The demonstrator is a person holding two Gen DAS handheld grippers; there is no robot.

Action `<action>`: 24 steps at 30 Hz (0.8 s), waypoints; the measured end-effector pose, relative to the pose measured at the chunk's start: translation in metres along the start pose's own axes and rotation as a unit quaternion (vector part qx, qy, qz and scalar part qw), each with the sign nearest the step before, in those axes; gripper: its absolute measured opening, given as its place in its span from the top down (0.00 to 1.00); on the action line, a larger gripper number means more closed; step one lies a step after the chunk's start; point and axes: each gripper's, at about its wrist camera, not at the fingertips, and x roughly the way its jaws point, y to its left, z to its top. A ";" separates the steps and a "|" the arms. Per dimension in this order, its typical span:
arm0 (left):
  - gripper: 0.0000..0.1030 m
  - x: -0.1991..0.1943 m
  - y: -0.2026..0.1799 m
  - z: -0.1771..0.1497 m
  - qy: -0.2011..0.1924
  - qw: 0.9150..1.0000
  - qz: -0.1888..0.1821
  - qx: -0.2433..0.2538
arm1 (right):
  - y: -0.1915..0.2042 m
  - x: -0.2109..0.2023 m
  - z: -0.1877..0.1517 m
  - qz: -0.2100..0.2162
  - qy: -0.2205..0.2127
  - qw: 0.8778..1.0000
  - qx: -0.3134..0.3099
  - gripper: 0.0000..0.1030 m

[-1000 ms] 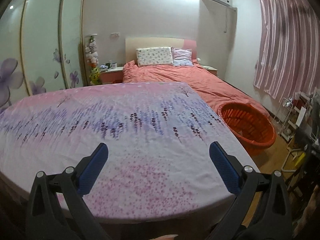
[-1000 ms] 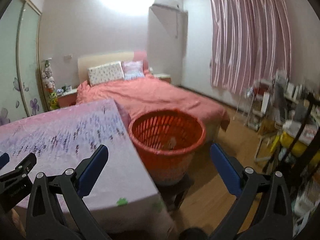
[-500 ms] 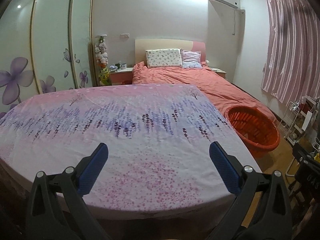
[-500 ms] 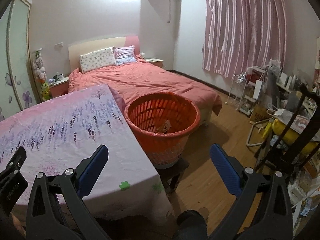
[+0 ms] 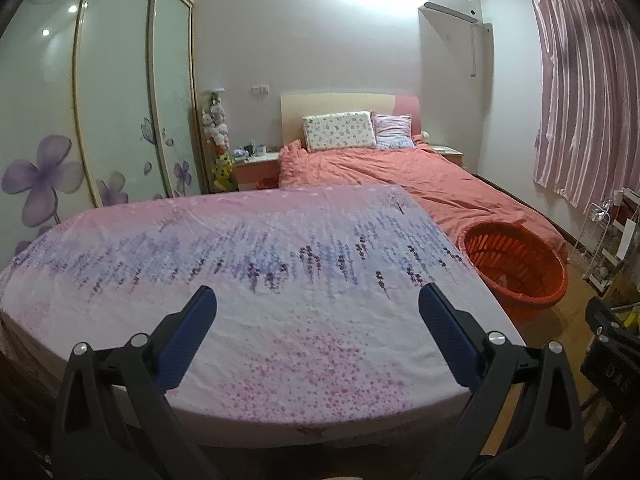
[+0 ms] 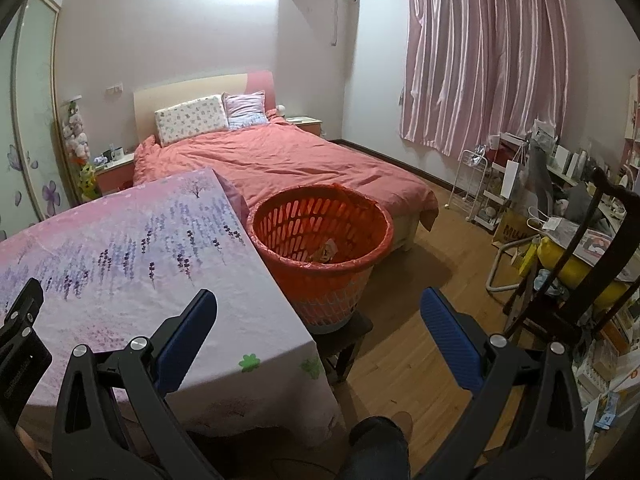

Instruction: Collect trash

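Note:
An orange slatted basket [image 6: 320, 236] stands on a low dark stool at the right end of a table under a pink and lavender flowered cloth [image 5: 280, 280]; in the left wrist view the basket [image 5: 516, 264] sits at the right. A few scraps of trash [image 6: 326, 254] lie at its bottom. My left gripper [image 5: 316, 312] hangs open over the near part of the cloth, holding nothing. My right gripper [image 6: 318, 312] is open too, in front of and below the basket, above the table's right corner and the floor. No trash shows on the cloth.
A bed with a salmon cover [image 6: 280, 160] lies behind the table and basket. Cluttered shelves, bags and a dark chair [image 6: 580, 264] crowd the right side. Wooden floor [image 6: 420, 280] runs between. Wardrobe doors with flower prints [image 5: 100, 120] stand at the left. A person's foot [image 6: 380, 440] shows below.
Both cameras have drawn back and risen, so the table and basket look smaller and lower. Both grippers stay open and hold nothing.

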 end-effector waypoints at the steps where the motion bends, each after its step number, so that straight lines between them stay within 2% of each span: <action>1: 0.04 -0.001 0.000 0.001 -0.003 1.000 0.002 0.001 | 0.000 -0.001 0.000 0.000 -0.001 1.000 0.000 0.02; 24: 0.04 0.010 -0.010 0.009 0.012 1.000 -0.014 0.004 | 0.002 0.013 0.008 0.004 0.016 1.000 0.003 0.02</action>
